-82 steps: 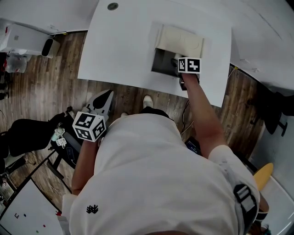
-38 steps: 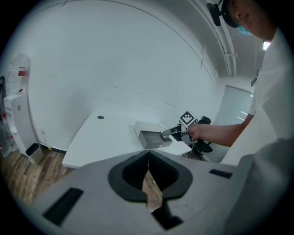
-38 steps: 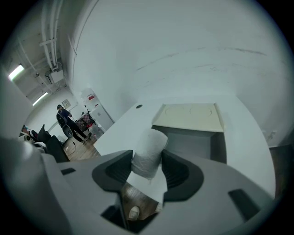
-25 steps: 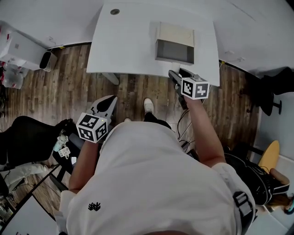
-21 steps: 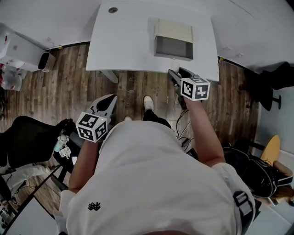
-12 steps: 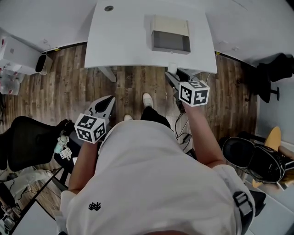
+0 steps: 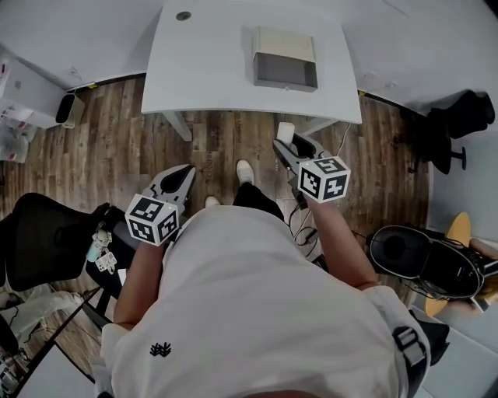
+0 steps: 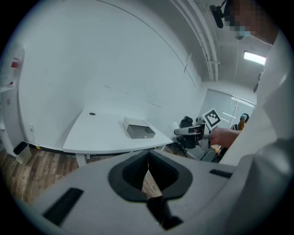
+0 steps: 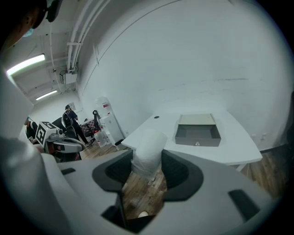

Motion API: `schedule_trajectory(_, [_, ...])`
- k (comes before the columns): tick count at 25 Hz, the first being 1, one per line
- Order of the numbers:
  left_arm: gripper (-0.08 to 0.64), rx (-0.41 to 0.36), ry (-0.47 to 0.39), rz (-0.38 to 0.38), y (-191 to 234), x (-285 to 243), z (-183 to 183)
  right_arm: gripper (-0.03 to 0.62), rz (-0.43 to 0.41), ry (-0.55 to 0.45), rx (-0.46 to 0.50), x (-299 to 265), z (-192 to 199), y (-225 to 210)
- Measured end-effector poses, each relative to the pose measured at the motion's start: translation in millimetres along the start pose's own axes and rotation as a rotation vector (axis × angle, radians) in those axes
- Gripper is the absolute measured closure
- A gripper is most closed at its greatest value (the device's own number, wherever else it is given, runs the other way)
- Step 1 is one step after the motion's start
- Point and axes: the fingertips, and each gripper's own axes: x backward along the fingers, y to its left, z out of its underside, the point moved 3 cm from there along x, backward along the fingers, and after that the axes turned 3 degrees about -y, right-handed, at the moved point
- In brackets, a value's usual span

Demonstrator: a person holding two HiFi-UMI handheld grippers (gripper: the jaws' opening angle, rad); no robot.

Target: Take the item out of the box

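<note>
An open grey box [image 7: 284, 61] with a cream lid lies at the far side of the white table [image 7: 210, 70]; its inside looks bare in the right gripper view [image 9: 197, 131]. My right gripper [image 7: 287, 144] hangs over the wooden floor, short of the table's near edge, shut on a white soft roll-shaped item [image 7: 285, 132] that stands up between its jaws [image 9: 147, 153]. My left gripper [image 7: 180, 177] is low at the left beside the person's body, with its jaws together and nothing in them [image 8: 148, 172].
A black office chair [image 7: 43, 233] stands at the left and another [image 7: 459, 124] at the right, with a round black seat [image 7: 401, 249] near the right arm. The table has a cable grommet [image 7: 183, 15]. White bins [image 7: 66, 109] stand by the wall.
The right gripper has come out of the box with the white item and drawn back off the table toward the body. The person has stepped back, so the table sits farther off. The left gripper stays put.
</note>
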Motion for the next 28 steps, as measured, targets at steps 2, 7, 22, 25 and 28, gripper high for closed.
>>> schedule_trajectory(2, [0.552,0.002,-0.002,0.0,-1.1,0.2,1.3,0.391,-0.003,0.001,0.005,3.2,1.7,2.8])
schedule_trajectory(7, [0.552,0.007,0.0,0.001,-4.6,2.5,2.4,0.391,0.001,-0.004,0.013,9.3,1.5,6.1])
schedule_trajectory(22, [0.552,0.008,0.005,-0.011,-8.7,13.9,11.4,0.393,-0.008,-0.024,0.016,20.0,4.2,17.4])
schedule_trajectory(25, [0.552,0.011,0.003,-0.014,-9.0,16.7,12.5,0.393,-0.009,-0.023,0.016,20.6,4.3,18.9])
schedule_trajectory(28, [0.552,0.012,0.003,-0.015,-8.3,17.5,12.4,0.393,-0.01,-0.022,0.019,19.7,2.5,19.0])
